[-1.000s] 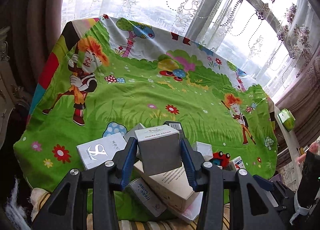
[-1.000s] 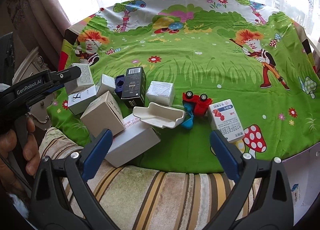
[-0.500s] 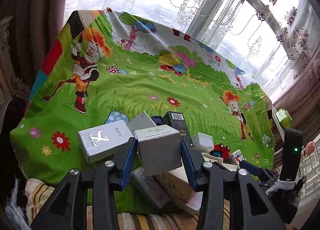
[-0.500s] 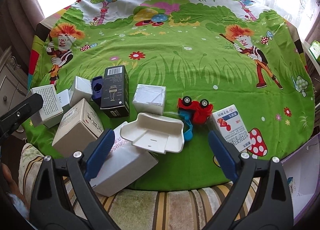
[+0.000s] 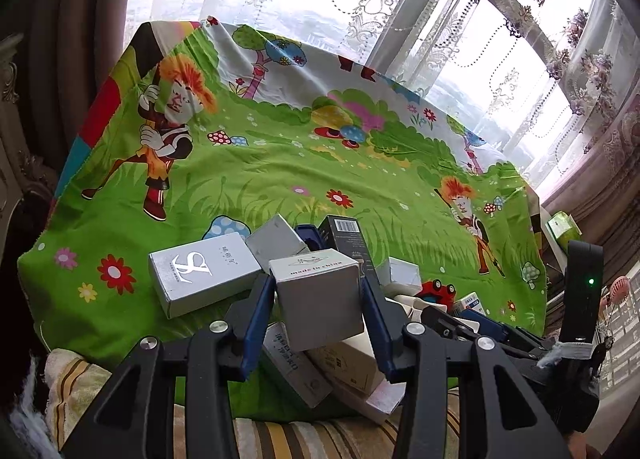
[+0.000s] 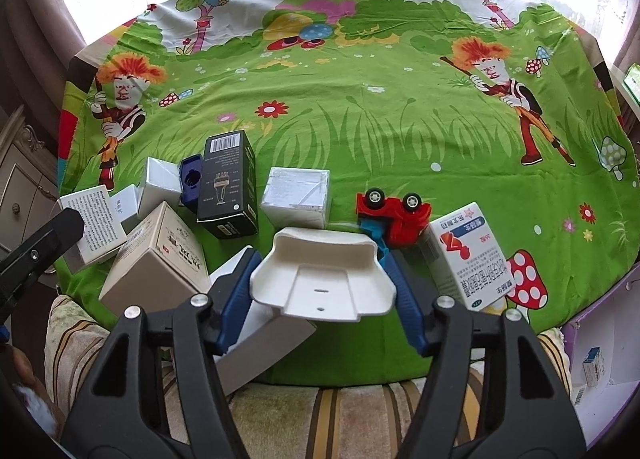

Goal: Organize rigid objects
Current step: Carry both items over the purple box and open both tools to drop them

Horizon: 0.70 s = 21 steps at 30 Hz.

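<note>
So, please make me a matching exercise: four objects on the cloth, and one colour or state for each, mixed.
1. toy car
2. tall box with barcode
3. grey cube box
4. white plastic tray

a. black, standing upright
b. between the right gripper's closing jaws
c. red, upside down
d. held by the left gripper

Pairs: 1-c, 2-a, 3-d, 4-b

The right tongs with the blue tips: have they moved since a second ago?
Yes. The right tongs came forward and down toward the green cloth; their blue tips now flank the white plastic tray and are closing on it.
</note>
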Available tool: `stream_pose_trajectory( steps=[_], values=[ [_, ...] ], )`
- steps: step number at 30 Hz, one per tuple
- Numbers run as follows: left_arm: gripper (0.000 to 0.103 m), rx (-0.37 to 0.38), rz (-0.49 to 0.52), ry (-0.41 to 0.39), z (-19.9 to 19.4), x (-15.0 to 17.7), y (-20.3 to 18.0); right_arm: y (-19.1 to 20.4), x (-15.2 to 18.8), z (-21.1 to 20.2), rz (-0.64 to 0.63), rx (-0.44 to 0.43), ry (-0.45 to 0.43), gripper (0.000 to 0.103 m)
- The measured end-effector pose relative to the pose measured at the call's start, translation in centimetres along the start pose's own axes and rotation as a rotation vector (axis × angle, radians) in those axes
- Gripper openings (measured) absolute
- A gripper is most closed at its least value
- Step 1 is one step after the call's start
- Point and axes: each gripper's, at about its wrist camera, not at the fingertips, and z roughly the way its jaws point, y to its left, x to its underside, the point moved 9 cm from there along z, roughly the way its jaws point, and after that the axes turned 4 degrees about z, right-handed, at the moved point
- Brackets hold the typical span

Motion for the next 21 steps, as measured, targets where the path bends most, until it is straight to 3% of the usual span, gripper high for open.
stream_pose_trajectory(
  steps=[10, 16, 21],
  values=[
    [0.046, 0.038, 0.047, -0.053, -1.7, -0.3, -2.5, -1.1, -0.8, -4.2, 0.007, -0.054, -0.109, 0.067],
    [0.046, 0.087, 0.115, -0.077, -2.7, 0.1, -6.2, -3.5, -0.3, -7.2, 0.033, -0.069, -0.155, 0.067],
    [0.046, 0.148, 0.164, -0.046, -2.7, 1.5, -10.1, -6.5, 0.6, -9.4, 0.058, -0.057, -0.178, 0.067]
  ],
)
